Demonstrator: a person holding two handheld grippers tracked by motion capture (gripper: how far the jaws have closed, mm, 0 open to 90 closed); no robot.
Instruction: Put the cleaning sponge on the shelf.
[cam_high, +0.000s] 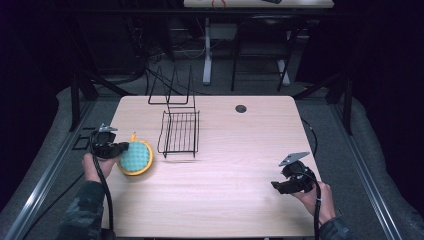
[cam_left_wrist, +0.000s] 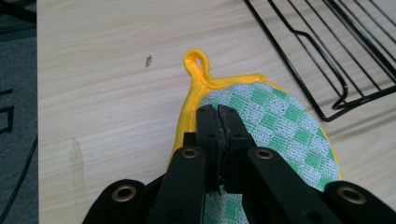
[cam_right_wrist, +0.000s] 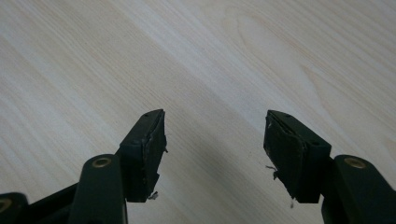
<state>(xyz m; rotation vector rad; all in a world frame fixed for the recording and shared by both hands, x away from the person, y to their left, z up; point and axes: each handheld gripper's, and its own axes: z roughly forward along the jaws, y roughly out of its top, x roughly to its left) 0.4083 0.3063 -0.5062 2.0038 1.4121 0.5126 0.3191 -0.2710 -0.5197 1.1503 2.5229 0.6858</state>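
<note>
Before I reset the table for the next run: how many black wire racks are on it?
2. One wire frame stands at the table's far edge; a flat grid rack lies just in front of it, right of the pot holder.

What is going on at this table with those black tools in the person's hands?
A person holds a claw in each hand at a wooden table. The left claw is pinched shut on the edge of a round green-checked pot holder with a yellow rim, near a black wire rack. The right claw is open above bare wood with nothing between its jaws.
</note>
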